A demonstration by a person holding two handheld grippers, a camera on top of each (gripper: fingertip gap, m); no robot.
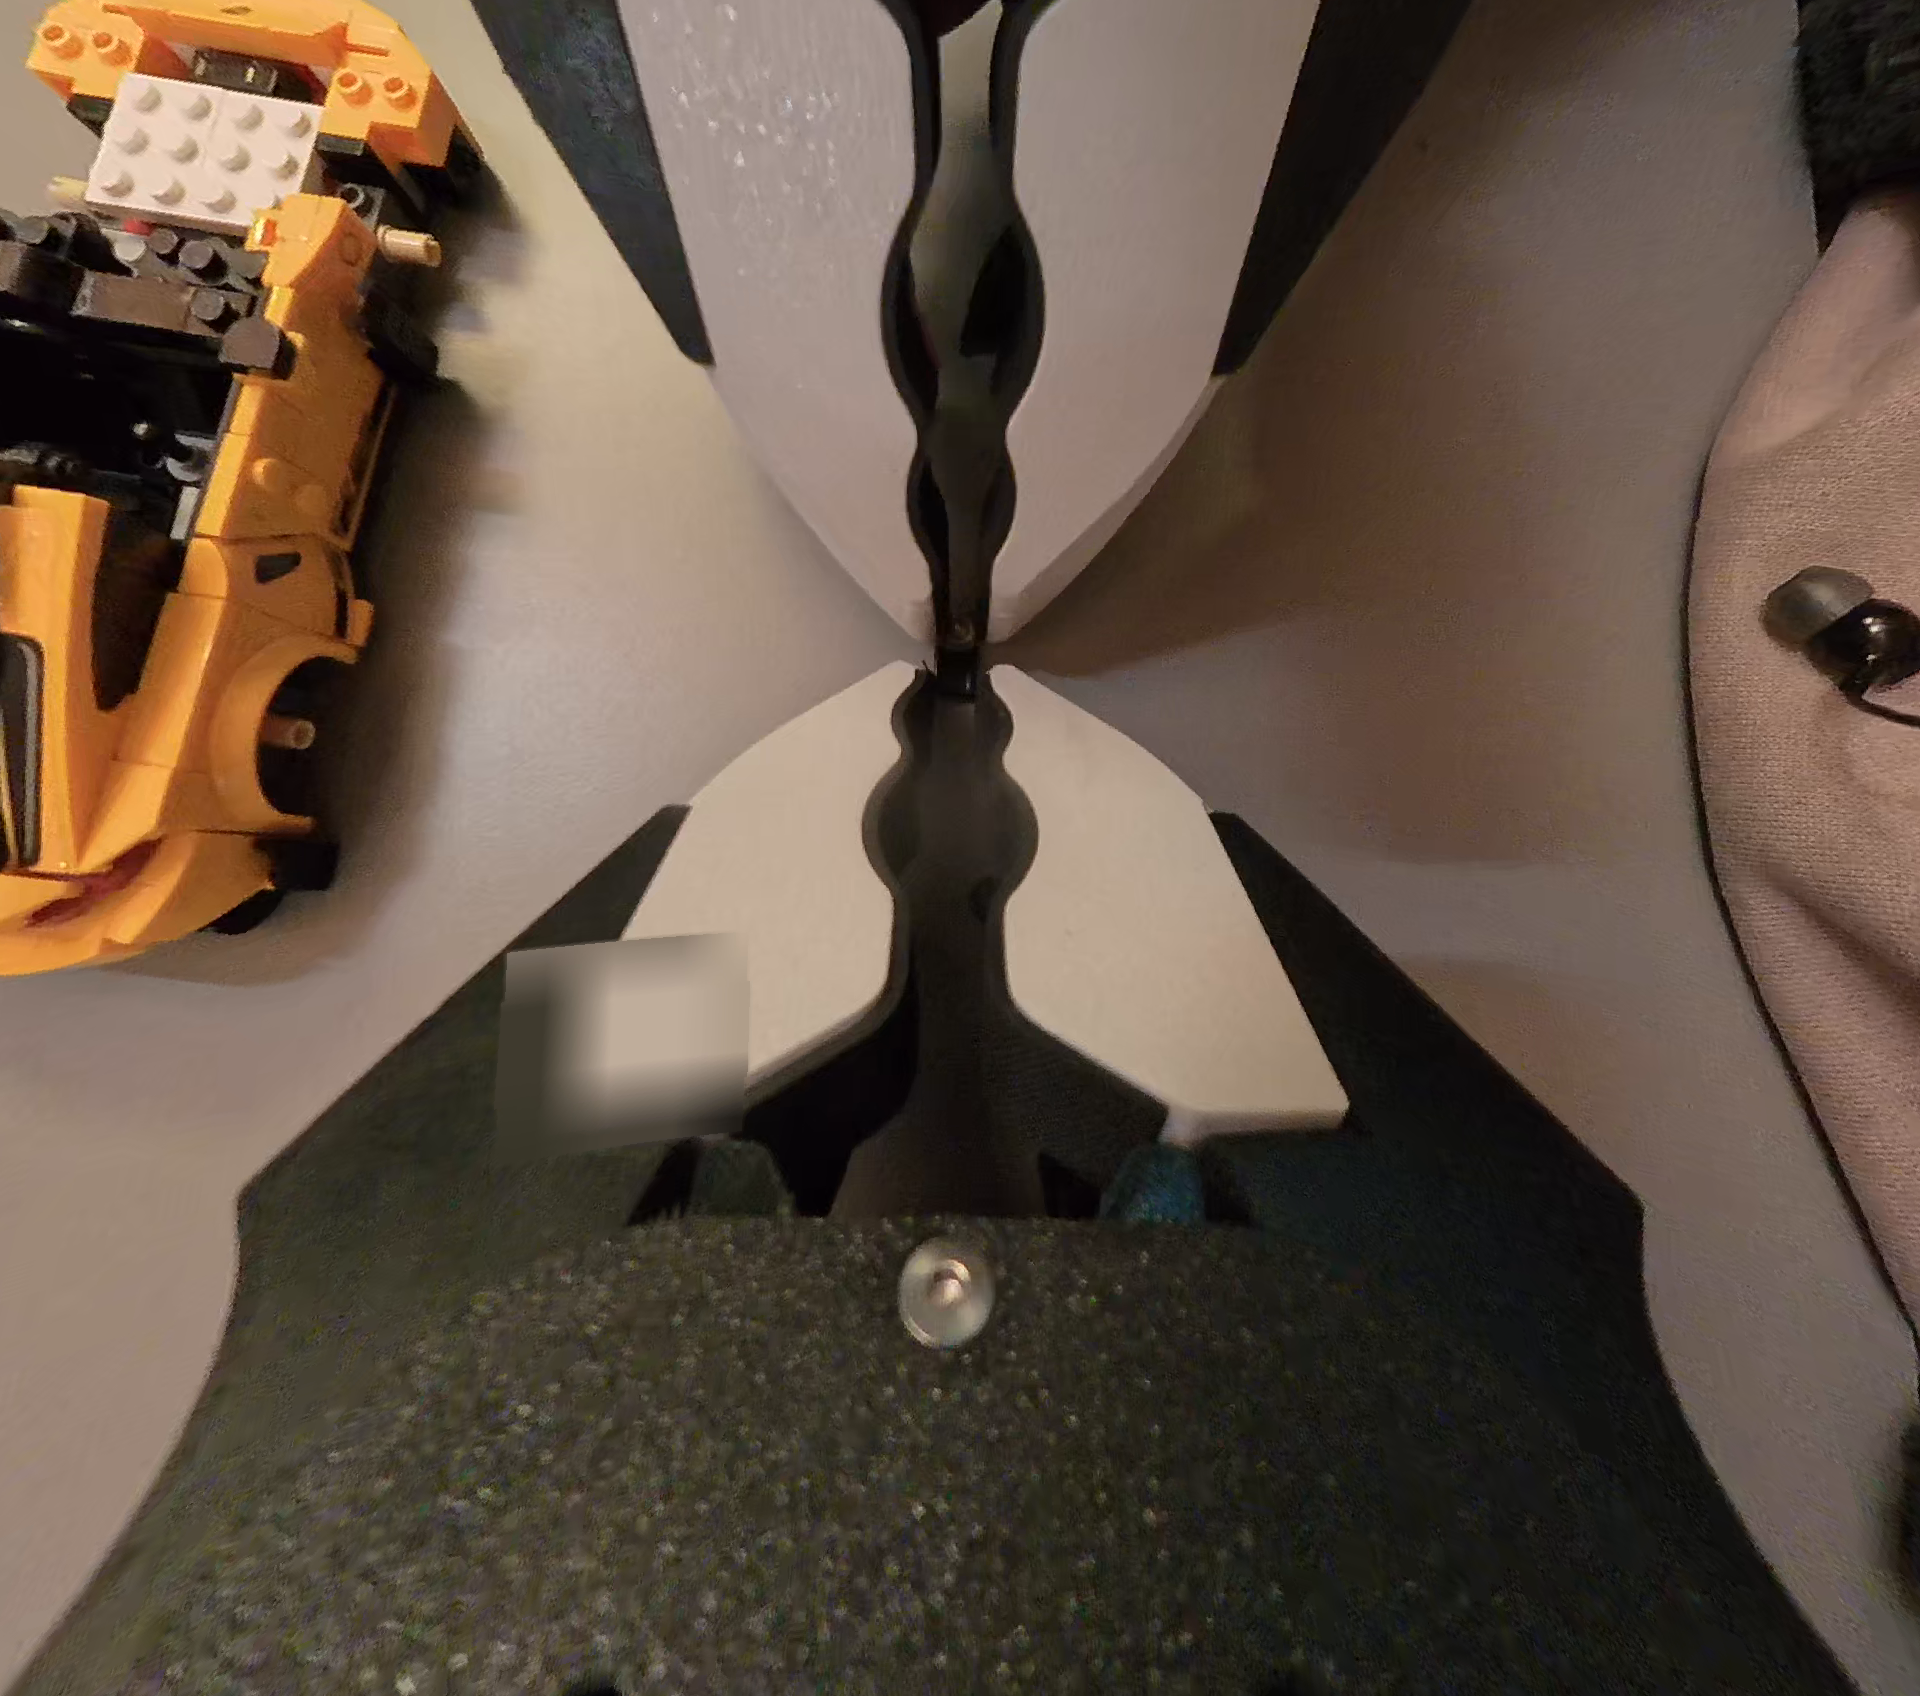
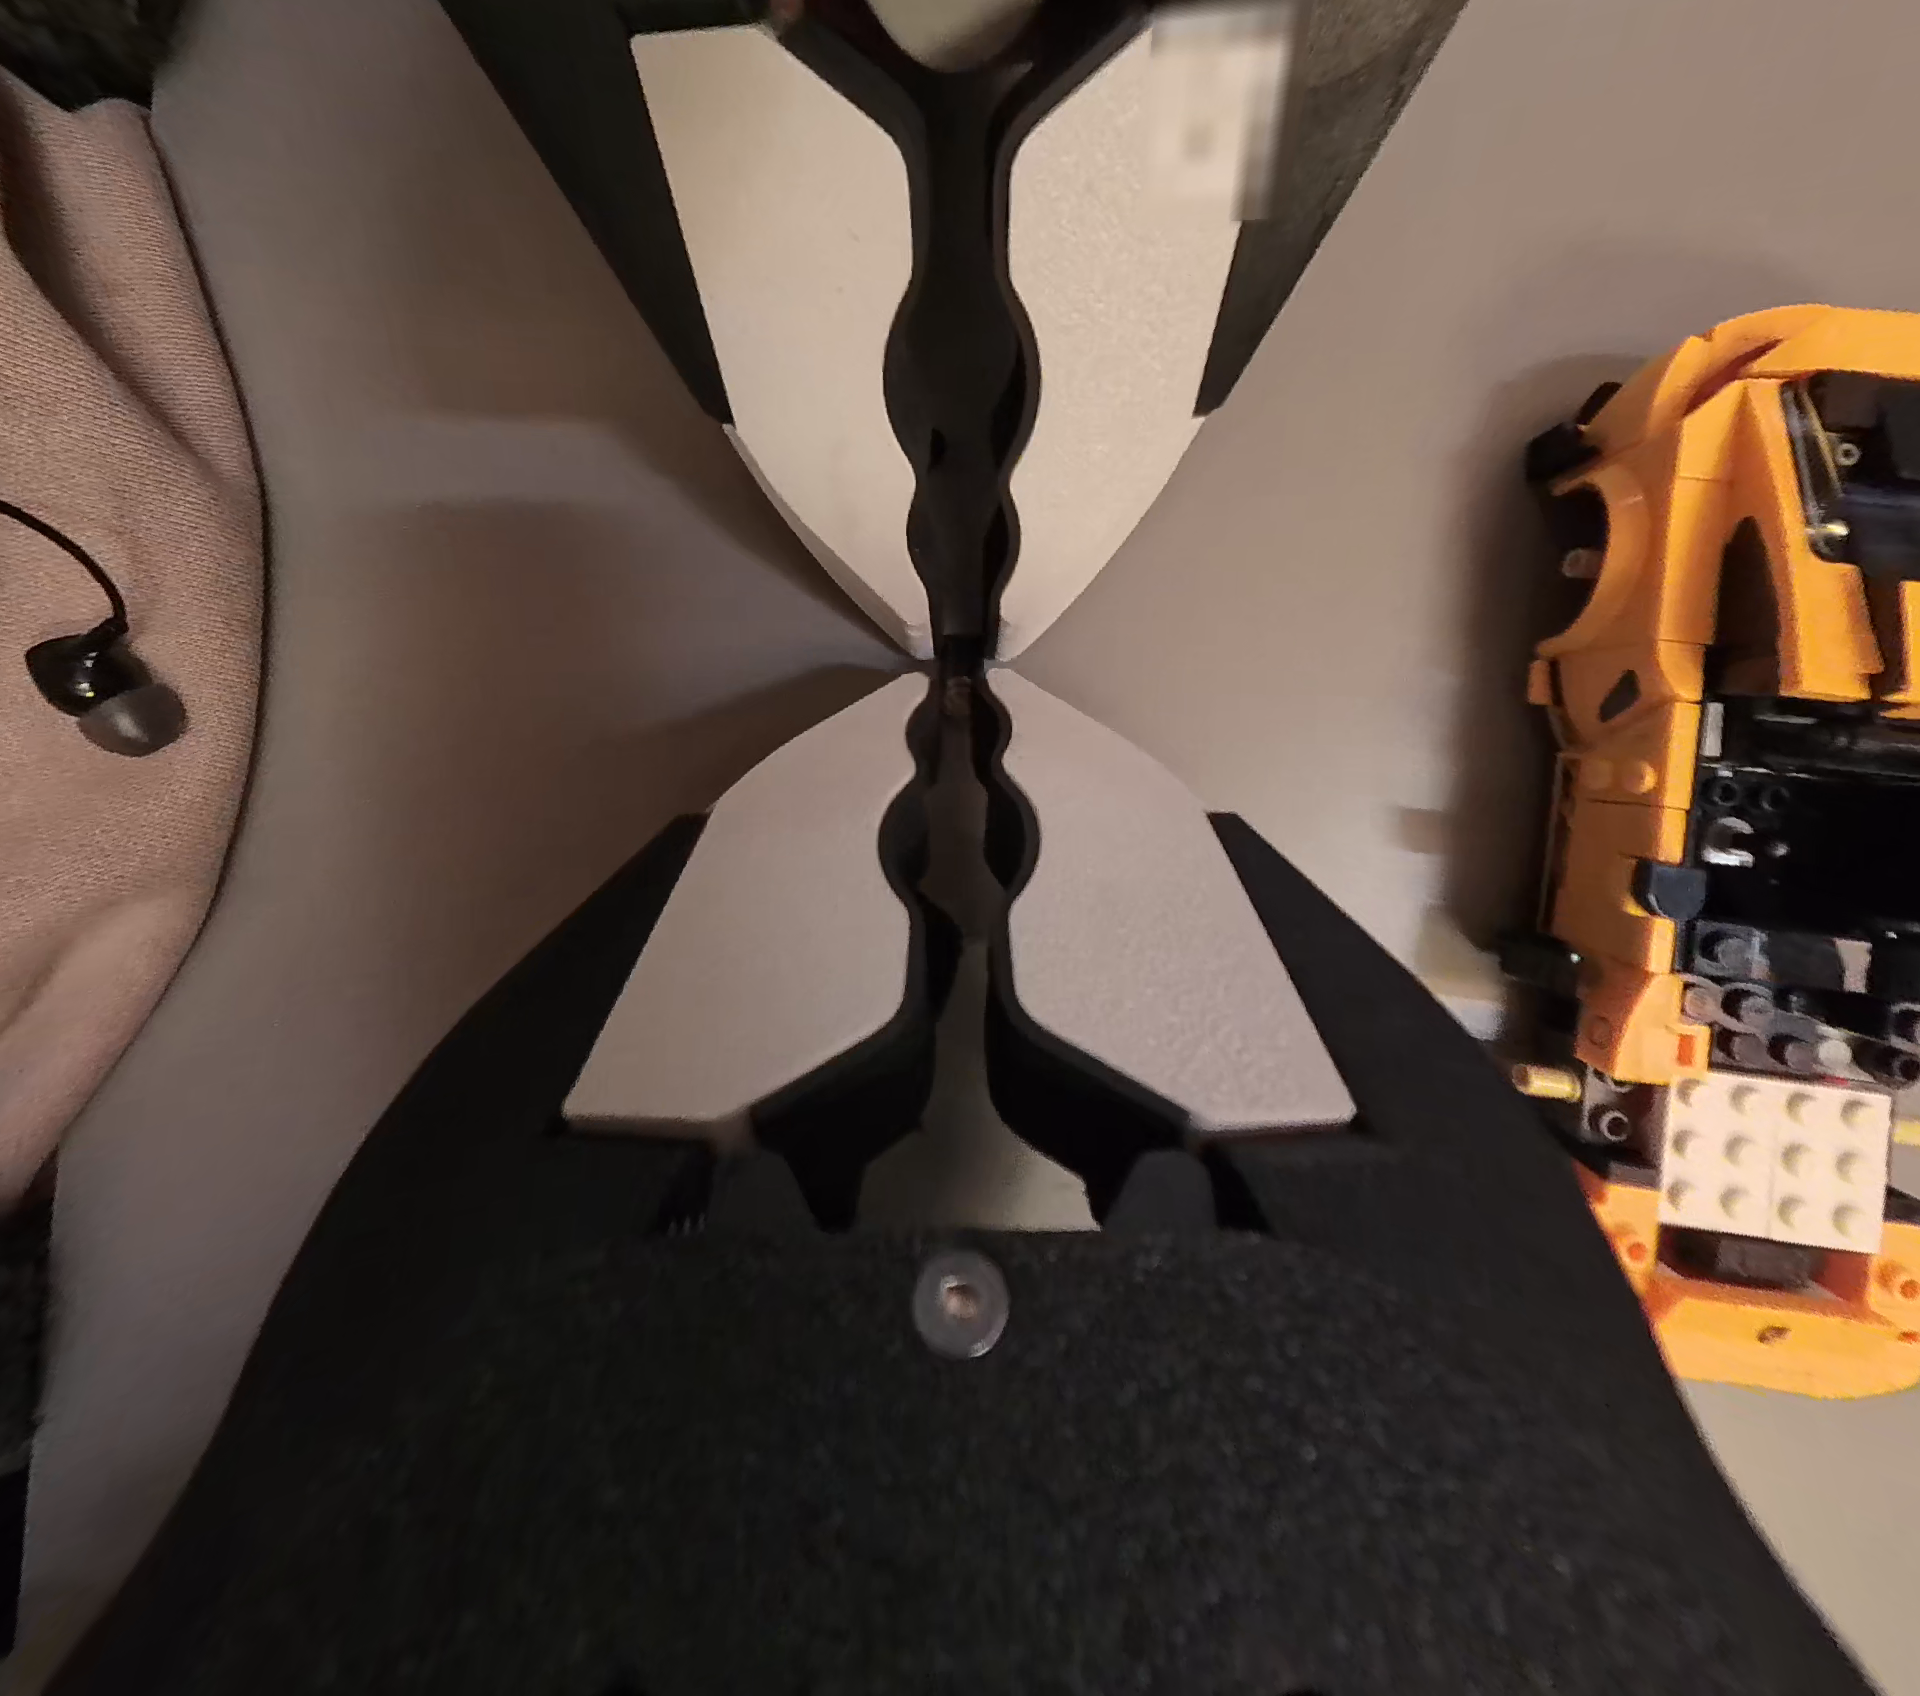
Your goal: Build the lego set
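The two tongs met tip to tip over the pale grey surface (image 1: 623,503), each pair pressed nearly together. The left tongs (image 1: 956,690) pinched a tiny black piece (image 1: 958,678) at their very ends, and the right tongs (image 2: 961,696) closed on what looked like the same small dark part, or one mated to it; I could not tell which pair truly carried it. My guess was that the part was being handed over or two small bits pushed together in the air, since a thing that small is easier to steady with both tools than against the surface.

The half-built orange and black brick car (image 1: 187,451), with a white studded plate (image 1: 197,155) near one end, lay on the surface well apart from the tips, off to one side. It sat untouched, probably parked there until the little part was ready to go on. Bare pegs (image 1: 410,249) stuck out of its side where no wheels were fitted.

On the other side a person's beige cloth garment (image 1: 1818,815) came into view, with a black earbud (image 1: 1860,638) dangling against it.
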